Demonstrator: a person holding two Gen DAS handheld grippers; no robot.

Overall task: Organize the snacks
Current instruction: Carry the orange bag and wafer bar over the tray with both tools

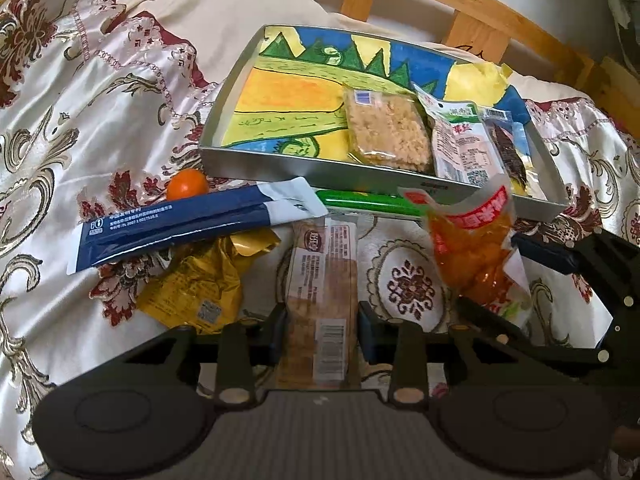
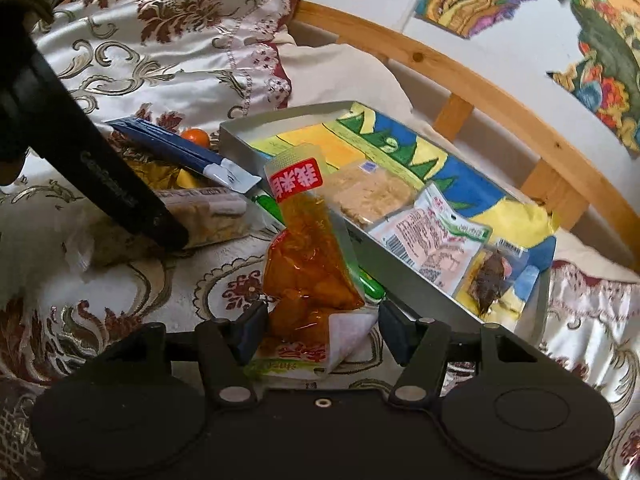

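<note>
My left gripper (image 1: 322, 330) is shut on the near end of a long brown biscuit packet (image 1: 322, 272), which lies on the patterned bedspread. The right wrist view shows that same packet (image 2: 204, 216) under the left gripper's black finger (image 2: 120, 196). My right gripper (image 2: 322, 334) grips the bottom of an orange snack pouch (image 2: 308, 264) with a red label, and the pouch stands up above the bed. This pouch (image 1: 468, 248) hangs just in front of the silver tray (image 1: 304, 172). A rice crisp bar (image 1: 386, 132), a white-green packet (image 1: 460, 144) and a dark snack packet (image 1: 508, 148) lie inside the tray.
A blue stick sachet (image 1: 180, 228), a small orange fruit (image 1: 187, 184), a gold packet (image 1: 196, 284) and a green object (image 1: 368, 202) lie by the tray's front wall. The tray floor holds a colourful drawing. A wooden bed rail (image 1: 480, 12) runs behind.
</note>
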